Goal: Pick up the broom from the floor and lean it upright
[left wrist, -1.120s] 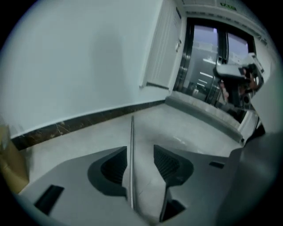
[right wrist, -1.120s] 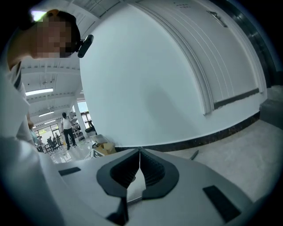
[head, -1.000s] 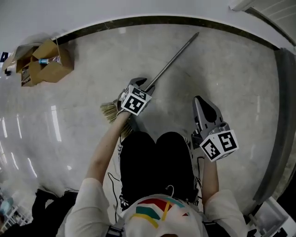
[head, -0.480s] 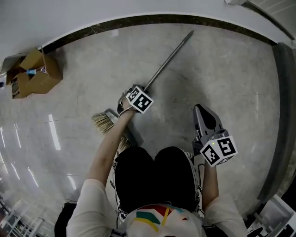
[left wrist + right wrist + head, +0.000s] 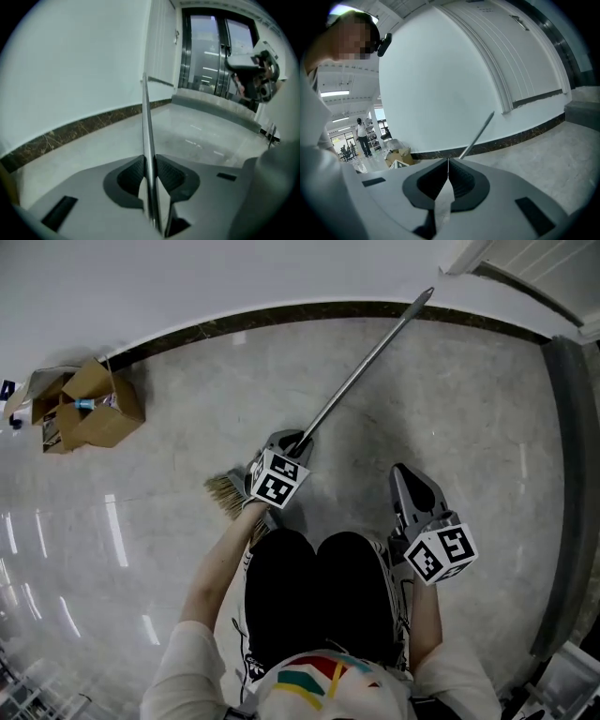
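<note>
The broom lies slanted, its straw bristles low by my left forearm and its thin metal handle rising toward the wall. My left gripper is at the handle's lower end. Its jaws are closing, and in the left gripper view both pads press the handle where my left gripper grips it. My right gripper hovers apart to the right over the floor, shut with nothing in it. In the right gripper view my right gripper shows its pads touching, and the broom handle slopes up beyond them.
An open cardboard box sits on the floor at far left by the white wall's dark baseboard. A door frame is at top right and a dark floor strip runs along the right. The person's black-trousered legs are below the grippers.
The left gripper's jaws have closed on the handle. The handle's far end has swung up toward the wall. The right gripper has barely shifted.
</note>
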### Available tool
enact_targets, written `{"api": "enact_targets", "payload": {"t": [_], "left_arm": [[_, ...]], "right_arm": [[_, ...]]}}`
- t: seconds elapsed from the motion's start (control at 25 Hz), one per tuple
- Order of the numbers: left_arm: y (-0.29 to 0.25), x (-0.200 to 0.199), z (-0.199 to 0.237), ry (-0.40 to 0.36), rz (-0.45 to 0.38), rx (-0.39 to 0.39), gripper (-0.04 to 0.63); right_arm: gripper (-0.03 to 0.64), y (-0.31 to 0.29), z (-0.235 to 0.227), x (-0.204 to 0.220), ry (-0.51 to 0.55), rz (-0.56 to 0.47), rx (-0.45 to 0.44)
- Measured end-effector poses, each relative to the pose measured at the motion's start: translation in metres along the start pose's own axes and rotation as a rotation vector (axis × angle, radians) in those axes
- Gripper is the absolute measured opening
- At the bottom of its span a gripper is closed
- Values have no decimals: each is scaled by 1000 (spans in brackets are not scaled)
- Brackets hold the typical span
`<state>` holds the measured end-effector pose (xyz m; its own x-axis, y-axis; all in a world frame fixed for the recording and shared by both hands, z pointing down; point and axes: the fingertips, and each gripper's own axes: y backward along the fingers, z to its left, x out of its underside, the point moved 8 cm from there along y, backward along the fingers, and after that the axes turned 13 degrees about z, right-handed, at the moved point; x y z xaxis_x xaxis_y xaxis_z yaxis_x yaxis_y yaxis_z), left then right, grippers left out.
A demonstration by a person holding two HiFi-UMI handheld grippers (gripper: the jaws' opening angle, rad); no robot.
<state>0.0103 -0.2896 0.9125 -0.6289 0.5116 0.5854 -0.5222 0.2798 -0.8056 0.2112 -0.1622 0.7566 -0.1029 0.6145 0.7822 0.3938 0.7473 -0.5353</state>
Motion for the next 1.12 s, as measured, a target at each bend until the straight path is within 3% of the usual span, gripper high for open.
{"api": "enact_targets", "payload": {"t": [0.2,0.4,0.52,0.72,1.12], "left_arm": [[88,-52,14,54,-248,-117,127],[161,-70,48,239,-461,-264,126],[175,-63,71,352,-485,-325,118],[171,-64,109,462,-501,-356,118],[143,-106,159,449,-498,-380,115]], "right_arm": [[12,14,24,-40,26,-86,-27],[12,27,53,-76,96,-140,-63],[12,38,65,-86,131,-151,-74],[12,46,65,-87,148,-141,-46],[12,37,42,-59,108,-91,-9]]}}
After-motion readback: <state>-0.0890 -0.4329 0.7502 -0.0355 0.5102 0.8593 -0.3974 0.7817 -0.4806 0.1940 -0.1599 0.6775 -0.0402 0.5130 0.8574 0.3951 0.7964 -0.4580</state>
